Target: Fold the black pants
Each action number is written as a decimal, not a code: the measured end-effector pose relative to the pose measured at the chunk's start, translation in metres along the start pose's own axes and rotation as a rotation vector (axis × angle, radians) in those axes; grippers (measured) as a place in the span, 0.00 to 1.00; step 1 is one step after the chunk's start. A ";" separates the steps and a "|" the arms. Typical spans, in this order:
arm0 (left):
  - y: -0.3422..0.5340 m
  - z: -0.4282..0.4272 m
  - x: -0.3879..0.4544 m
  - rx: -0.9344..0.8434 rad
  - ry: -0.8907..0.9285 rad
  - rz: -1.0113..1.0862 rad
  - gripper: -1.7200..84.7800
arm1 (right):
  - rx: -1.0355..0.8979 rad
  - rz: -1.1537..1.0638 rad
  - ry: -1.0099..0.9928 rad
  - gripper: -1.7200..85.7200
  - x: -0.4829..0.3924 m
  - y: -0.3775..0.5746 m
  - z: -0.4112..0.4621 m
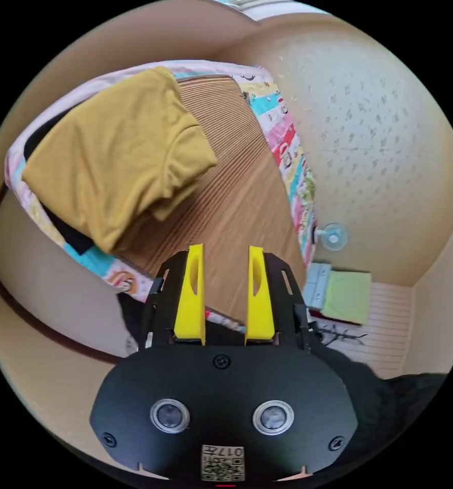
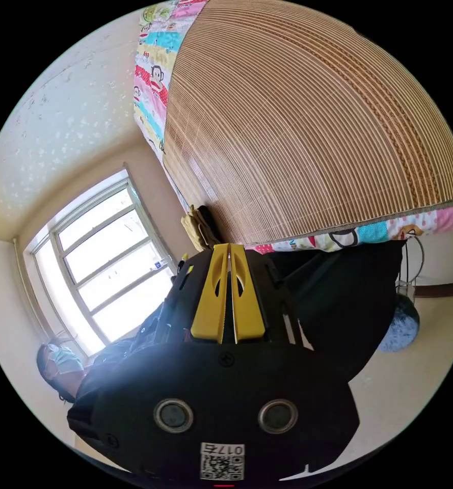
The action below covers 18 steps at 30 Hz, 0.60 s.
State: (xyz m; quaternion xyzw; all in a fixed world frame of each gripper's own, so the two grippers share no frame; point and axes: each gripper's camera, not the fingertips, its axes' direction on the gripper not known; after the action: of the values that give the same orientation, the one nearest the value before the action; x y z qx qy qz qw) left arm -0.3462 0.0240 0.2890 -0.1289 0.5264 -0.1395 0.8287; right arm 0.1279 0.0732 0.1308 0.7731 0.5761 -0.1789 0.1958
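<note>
Left gripper (image 1: 225, 260): our fingers (image 1: 191, 295) stand apart with a clear gap and nothing between them, hovering above the near edge of the bed.
Right gripper (image 2: 230, 254): our fingers (image 2: 213, 295) are pressed together at the tips; dark cloth sits right behind them, but we cannot tell whether any of it is pinched.
Black pants (image 2: 338, 300): in the right gripper view they hang dark below the bed's near edge, off the mat; in the left gripper view dark cloth lies under and beside our gripper at that same edge.
Bed surface: a ribbed bamboo mat (image 2: 308, 127) over a patterned cartoon sheet (image 1: 287, 147).
Other garment: a folded mustard top (image 1: 114, 158) rests on the far part of the mat, over something dark.
Step in hand, as we judge it: bringing the pants up onto the mat to spread them flat.
Doing it well: we should take the waistband at two well-separated points, lift evenly, and lay the legs straight before any fold.
Open room: the mat between us and the mustard top is bare, wide enough to spread on.
Edges to mind: the near edge, where cloth can slide off; the wall (image 1: 379, 127) along one side; the mustard top, which we should not drag.
</note>
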 end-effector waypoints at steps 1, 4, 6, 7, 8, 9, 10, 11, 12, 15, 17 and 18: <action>-0.009 0.005 0.008 0.001 0.105 -0.045 0.14 | -0.025 0.010 0.015 0.03 -0.001 -0.001 0.002; -0.029 0.027 0.032 0.009 0.520 -0.208 0.11 | -0.198 0.044 0.177 0.03 -0.010 -0.011 0.009; -0.034 0.048 0.055 0.018 0.863 -0.297 0.08 | -0.212 0.043 0.419 0.03 -0.018 -0.013 -0.005; -0.033 0.064 0.075 0.012 1.090 -0.348 0.05 | -0.201 0.050 0.477 0.03 -0.019 -0.013 -0.010; -0.030 0.079 0.097 0.003 1.273 -0.396 0.03 | -0.172 0.081 0.578 0.03 -0.019 -0.012 -0.023; -0.027 0.085 0.109 -0.004 1.341 -0.413 0.02 | -0.146 0.097 0.650 0.03 -0.016 -0.008 -0.036; -0.021 0.093 0.131 -0.034 1.413 -0.429 0.02 | -0.132 0.099 0.681 0.04 -0.015 -0.006 -0.043; -0.016 0.099 0.150 -0.083 1.409 -0.423 0.01 | -0.100 0.109 0.738 0.04 -0.011 0.000 -0.056; -0.013 0.100 0.158 -0.111 1.389 -0.417 0.01 | -0.063 0.125 0.783 0.04 -0.005 0.007 -0.070; 0.003 0.108 0.184 -0.181 1.307 -0.404 0.01 | 0.082 0.146 0.802 0.04 0.013 0.030 -0.108; 0.016 0.119 0.190 -0.177 1.333 -0.444 0.01 | 0.163 0.150 0.752 0.04 0.028 0.045 -0.131; 0.020 0.122 0.190 -0.176 1.340 -0.458 0.01 | 0.216 0.152 0.712 0.05 0.040 0.055 -0.146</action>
State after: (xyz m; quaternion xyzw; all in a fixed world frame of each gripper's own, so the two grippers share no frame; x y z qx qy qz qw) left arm -0.1565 -0.0193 0.1728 -0.1891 0.8915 -0.3164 0.2634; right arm 0.1991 0.1666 0.2416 0.8435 0.5271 0.0562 -0.0866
